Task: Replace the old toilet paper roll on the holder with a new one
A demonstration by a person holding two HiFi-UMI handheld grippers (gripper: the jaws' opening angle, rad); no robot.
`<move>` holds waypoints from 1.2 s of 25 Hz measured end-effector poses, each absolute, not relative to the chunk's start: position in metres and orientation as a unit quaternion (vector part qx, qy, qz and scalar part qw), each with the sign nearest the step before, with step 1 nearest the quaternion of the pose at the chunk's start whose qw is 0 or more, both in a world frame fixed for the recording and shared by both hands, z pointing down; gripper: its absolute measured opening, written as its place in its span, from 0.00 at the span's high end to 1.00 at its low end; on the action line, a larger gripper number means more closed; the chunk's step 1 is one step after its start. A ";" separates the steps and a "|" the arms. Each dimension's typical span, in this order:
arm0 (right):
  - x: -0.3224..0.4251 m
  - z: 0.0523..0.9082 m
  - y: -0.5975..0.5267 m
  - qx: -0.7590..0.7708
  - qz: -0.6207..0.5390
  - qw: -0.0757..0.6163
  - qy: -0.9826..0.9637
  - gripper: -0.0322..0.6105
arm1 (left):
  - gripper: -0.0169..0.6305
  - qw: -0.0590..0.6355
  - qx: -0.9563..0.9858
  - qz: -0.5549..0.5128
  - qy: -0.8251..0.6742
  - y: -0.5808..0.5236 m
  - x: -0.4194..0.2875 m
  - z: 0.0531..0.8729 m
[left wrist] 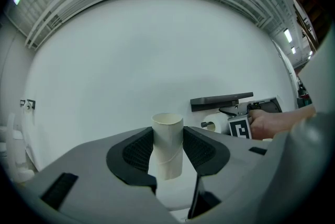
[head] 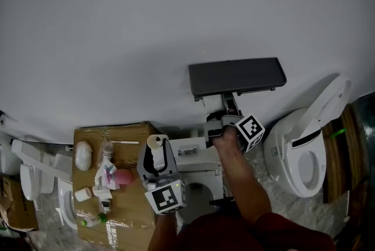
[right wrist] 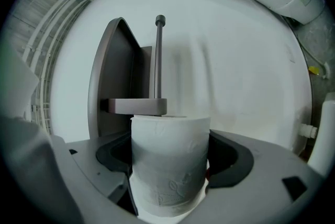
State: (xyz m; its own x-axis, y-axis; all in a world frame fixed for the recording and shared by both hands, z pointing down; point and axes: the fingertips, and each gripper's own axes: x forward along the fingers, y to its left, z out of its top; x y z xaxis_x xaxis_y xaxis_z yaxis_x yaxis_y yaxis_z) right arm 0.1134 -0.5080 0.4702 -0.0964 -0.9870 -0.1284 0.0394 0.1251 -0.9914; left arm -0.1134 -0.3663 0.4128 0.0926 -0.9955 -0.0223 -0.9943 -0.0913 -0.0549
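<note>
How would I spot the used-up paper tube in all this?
Find the brown cardboard surface at the head view's lower left. Just off its right edge, the left tool clamps an upright tube. Unlike the plump white roll in the right tool, it is bare, thin and hollow.

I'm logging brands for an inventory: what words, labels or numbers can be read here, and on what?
No text is readable.
The two marker cubes: square patterns only, no letters.
Small items on the cardboard box: any print is too small and blurred to read.
</note>
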 end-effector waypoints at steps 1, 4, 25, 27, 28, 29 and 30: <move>0.113 0.470 -0.508 -0.431 -0.500 0.516 0.546 0.36 | 0.67 0.028 -0.739 -0.011 0.673 -0.367 -0.113 0.413; 0.113 0.471 -0.509 -0.424 -0.498 0.523 0.546 0.36 | 0.67 0.036 -0.736 -0.019 0.676 -0.368 -0.116 0.414; 0.091 0.468 -0.506 -0.415 -0.508 0.525 0.542 0.20 | 0.67 0.030 -0.724 -0.018 0.689 -0.362 -0.129 0.413; 0.085 0.466 -0.506 -0.410 -0.510 0.523 0.547 0.19 | 0.67 0.029 -0.723 -0.018 0.690 -0.362 -0.131 0.412; 0.081 0.465 -0.506 -0.410 -0.510 0.518 0.551 0.19 | 0.67 0.032 -0.722 -0.017 0.691 -0.362 -0.132 0.411; 0.078 0.464 -0.505 -0.410 -0.510 0.515 0.553 0.19 | 0.67 0.035 -0.722 -0.017 0.691 -0.362 -0.133 0.410; 0.074 0.464 -0.505 -0.408 -0.512 0.513 0.555 0.19 | 0.67 0.038 -0.722 -0.017 0.691 -0.362 -0.135 0.410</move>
State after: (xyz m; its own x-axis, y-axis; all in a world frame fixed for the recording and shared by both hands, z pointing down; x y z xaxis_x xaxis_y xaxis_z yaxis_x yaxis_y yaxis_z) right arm 0.0738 -0.5051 0.4636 -0.1401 -0.9786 -0.1510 0.0724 0.1420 -0.9872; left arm -0.1346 -0.3619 0.4096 0.0444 -0.9987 -0.0269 -0.9960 -0.0421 -0.0785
